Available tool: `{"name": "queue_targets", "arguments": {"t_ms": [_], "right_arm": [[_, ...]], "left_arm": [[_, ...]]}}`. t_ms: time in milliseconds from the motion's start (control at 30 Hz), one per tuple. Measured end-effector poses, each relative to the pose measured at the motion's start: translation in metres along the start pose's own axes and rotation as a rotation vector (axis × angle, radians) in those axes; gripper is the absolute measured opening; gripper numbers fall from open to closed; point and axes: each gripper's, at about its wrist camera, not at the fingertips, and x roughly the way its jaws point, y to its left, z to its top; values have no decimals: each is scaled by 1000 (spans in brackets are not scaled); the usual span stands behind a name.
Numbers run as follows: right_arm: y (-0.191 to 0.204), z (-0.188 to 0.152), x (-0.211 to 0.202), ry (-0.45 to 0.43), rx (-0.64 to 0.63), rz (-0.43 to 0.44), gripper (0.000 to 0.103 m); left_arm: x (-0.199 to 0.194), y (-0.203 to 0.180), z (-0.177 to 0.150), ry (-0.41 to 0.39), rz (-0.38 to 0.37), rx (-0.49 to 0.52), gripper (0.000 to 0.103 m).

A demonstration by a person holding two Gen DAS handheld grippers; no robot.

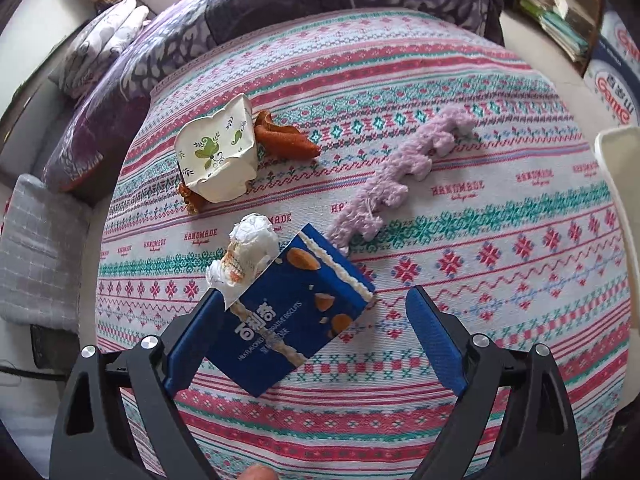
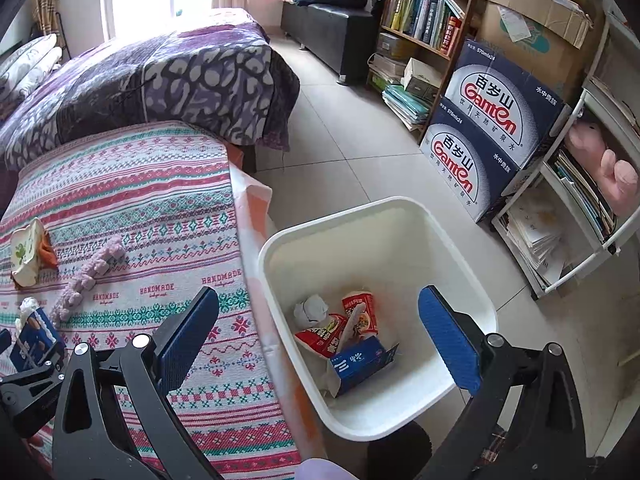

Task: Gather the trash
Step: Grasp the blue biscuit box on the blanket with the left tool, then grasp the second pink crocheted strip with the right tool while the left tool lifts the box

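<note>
A blue biscuit box (image 1: pixel 296 312) lies on the patterned tablecloth (image 1: pixel 500 280), between the wide-open fingers of my left gripper (image 1: pixel 316 304); its left pad (image 1: pixel 192 344) is close to or touching the box. A crumpled white tissue (image 1: pixel 248 256) lies against the box's far left corner. A crushed paper cup (image 1: pixel 218 152) with orange scraps (image 1: pixel 288 140) lies farther back. My right gripper (image 2: pixel 320 328) is open and empty above the white bin (image 2: pixel 472 280), which holds wrappers, a tissue and a blue carton (image 2: pixel 360 364). The biscuit box also shows in the right wrist view (image 2: pixel 34 340).
A lilac knitted piece (image 1: pixel 400 176) lies on the cloth right of the cup. The bin stands on the floor off the table's right edge. A bed with purple bedding (image 2: pixel 160 76) is behind the table. Water cartons (image 2: pixel 488 140) and bookshelves (image 2: pixel 424 12) line the right wall.
</note>
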Motion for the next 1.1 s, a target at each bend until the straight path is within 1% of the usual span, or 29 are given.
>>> {"name": "queue_targets", "arguments": {"t_ms": [100, 200, 267, 333, 400, 433, 467, 533, 633, 733, 833, 1000, 1100], "right_arm": [[8, -1, 2, 12, -9, 10, 96], [15, -2, 3, 23, -14, 20, 96], [20, -3, 4, 27, -22, 25, 96], [25, -4, 4, 30, -32, 29, 96], [30, -5, 3, 31, -45, 34, 96], [32, -6, 3, 30, -49, 36, 96], [34, -6, 2, 31, -53, 40, 96], [37, -7, 1, 31, -57, 45, 96], [42, -7, 1, 36, -58, 54, 96], [49, -9, 1, 42, -68, 63, 96], [56, -10, 1, 41, -78, 70, 96], [75, -16, 1, 53, -111, 96, 96], [90, -20, 3, 73, -132, 122, 96]], "left_arm": [[13, 3, -3, 42, -3, 77, 89], [26, 5, -9, 75, 2, 121, 90], [26, 10, -10, 71, -25, 106, 90], [27, 14, -13, 90, -48, 89, 89], [27, 19, -18, 105, -84, 78, 84], [27, 22, -20, 113, -112, 61, 74], [27, 26, -21, 128, -157, 35, 65], [26, 33, -25, 150, -205, -3, 62], [24, 43, -31, 162, -265, -35, 60], [15, 54, -36, 147, -321, -76, 59], [1, 72, -37, 108, -363, -134, 59], [-22, 107, -39, 28, -378, -267, 59], [-35, 128, -36, -16, -364, -352, 59]]}}
